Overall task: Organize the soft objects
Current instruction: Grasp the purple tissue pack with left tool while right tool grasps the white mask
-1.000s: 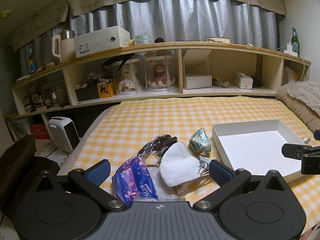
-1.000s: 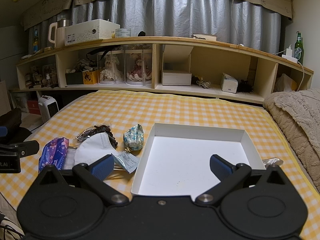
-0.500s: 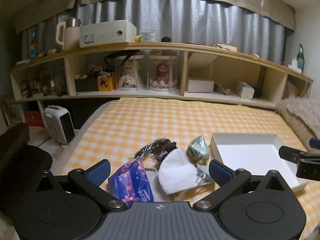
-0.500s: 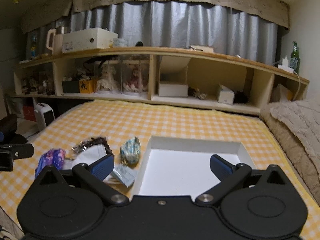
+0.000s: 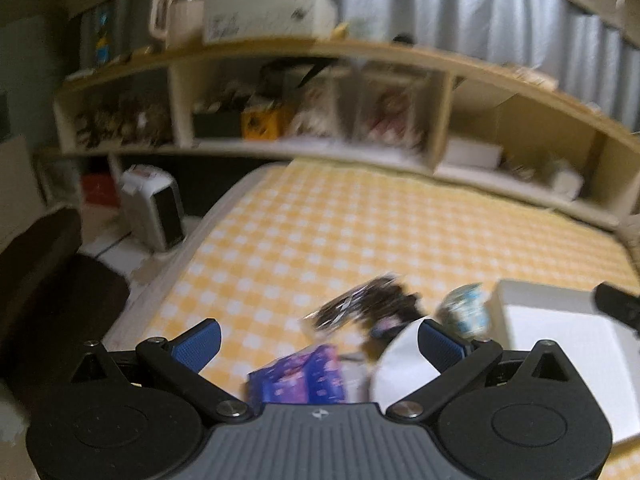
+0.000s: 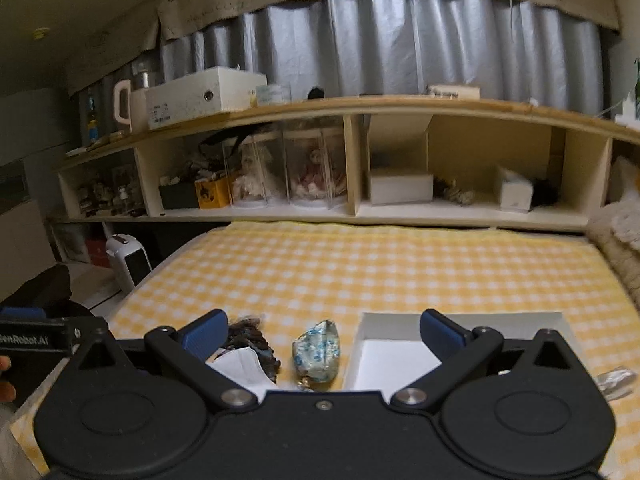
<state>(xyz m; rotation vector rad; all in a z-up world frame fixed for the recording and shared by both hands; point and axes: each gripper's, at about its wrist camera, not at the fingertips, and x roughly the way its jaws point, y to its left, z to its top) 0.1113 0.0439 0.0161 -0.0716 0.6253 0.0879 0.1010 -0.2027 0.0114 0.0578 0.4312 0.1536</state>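
Observation:
On the yellow checked bed lie a purple tissue pack (image 5: 298,380), a white face mask (image 5: 402,370), a dark item in clear wrap (image 5: 362,306) and a blue-patterned pouch (image 5: 466,314). A white open box (image 5: 560,332) sits to their right. My left gripper (image 5: 318,340) is open and empty, just short of the tissue pack; its view is blurred. My right gripper (image 6: 324,330) is open and empty, with the pouch (image 6: 318,350), mask (image 6: 240,366) and box (image 6: 400,356) in front of it.
A long wooden shelf (image 6: 360,208) with dolls and boxes runs behind the bed. A small white heater (image 5: 154,210) stands on the floor to the left. A beige blanket (image 6: 618,232) lies at the right edge.
Both grippers have tilted up and pulled back, so the objects sit lower in both views. The left view has swung left and is blurred. Nothing was grasped.

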